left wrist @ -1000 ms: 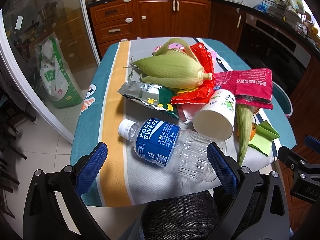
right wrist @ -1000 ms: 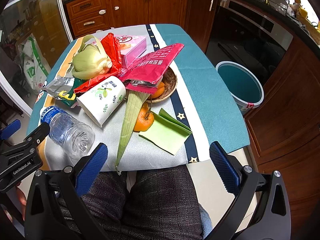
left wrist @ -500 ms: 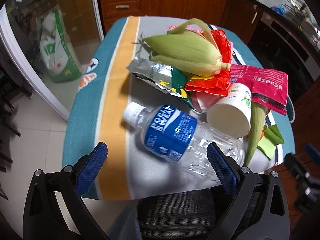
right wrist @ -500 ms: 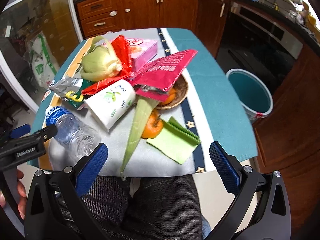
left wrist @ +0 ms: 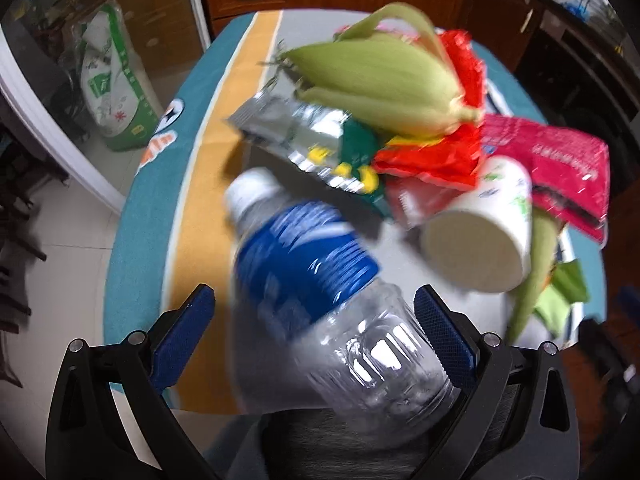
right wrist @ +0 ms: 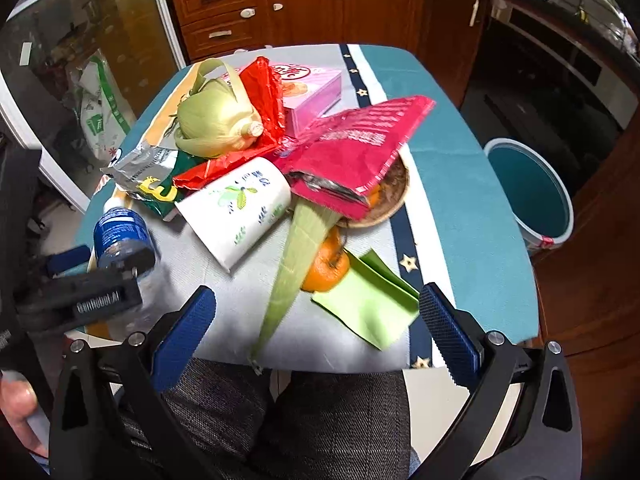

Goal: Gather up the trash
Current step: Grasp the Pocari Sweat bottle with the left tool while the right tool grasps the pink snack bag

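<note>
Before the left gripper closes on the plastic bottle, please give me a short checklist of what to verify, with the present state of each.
1. Left gripper jaws open wide: ok.
2. Clear plastic bottle with blue label lies between the jaws: ok.
3. Both pads touch the bottle: cannot tell, picture blurred.
4. White paper cup outside the jaws: ok.
5. Teal round bin open and standing beside the table: ok.
6. Right gripper open, holding nothing: ok.
</note>
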`<state>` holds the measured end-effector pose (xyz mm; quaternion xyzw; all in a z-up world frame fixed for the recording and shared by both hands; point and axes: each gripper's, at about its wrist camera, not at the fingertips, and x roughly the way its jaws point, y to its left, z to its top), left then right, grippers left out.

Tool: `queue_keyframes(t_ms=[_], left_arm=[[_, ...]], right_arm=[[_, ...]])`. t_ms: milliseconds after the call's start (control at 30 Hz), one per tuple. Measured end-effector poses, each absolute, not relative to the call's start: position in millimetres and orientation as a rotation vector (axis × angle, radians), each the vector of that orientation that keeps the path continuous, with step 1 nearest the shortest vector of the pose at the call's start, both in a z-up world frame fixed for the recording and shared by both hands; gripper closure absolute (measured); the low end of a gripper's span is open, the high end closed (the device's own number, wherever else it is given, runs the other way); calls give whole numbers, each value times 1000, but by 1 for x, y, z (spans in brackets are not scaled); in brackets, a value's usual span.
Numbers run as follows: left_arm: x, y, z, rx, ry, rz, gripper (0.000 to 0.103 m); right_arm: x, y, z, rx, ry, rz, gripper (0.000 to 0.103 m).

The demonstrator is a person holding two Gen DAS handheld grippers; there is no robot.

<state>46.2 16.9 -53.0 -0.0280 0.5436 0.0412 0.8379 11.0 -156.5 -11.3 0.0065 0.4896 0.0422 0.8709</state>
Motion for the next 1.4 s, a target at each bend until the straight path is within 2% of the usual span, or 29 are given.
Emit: queue_keyframes(t_ms=[200, 533, 600, 633, 667, 1000, 1300, 1333, 1367, 1400], left_arm=[[43, 38, -69, -76, 1203, 73, 3], [47, 46, -59, -18, 1166, 11, 3], [48, 46, -62, -39, 1161, -28, 13], [48, 47, -63, -49, 1162, -41, 32], [47, 48, -66, -52, 1169, -45, 37], [27, 50, -44, -31, 1093, -138, 37], [15, 31, 14, -35, 956, -268, 37], [18, 28, 19, -29, 940, -278, 37], [22, 24, 23, -19, 929, -289, 37], [25, 21, 24, -13, 924, -294, 37]], right_arm=[[25, -133, -12, -3, 1028, 169, 5], [38, -114, -14, -26, 1044, 208, 5], [40, -126, -11, 7, 1038, 184, 5], [42, -130, -10, 13, 1039, 172, 5], [42, -138, -10, 21, 1042, 152, 5], [44, -176, -21, 89, 1085, 75, 5], [66, -200, -1, 155, 1010, 37, 5], [71, -202, 0, 152, 1003, 36, 12], [76, -203, -1, 149, 999, 33, 27], [85, -206, -3, 148, 1004, 27, 36]])
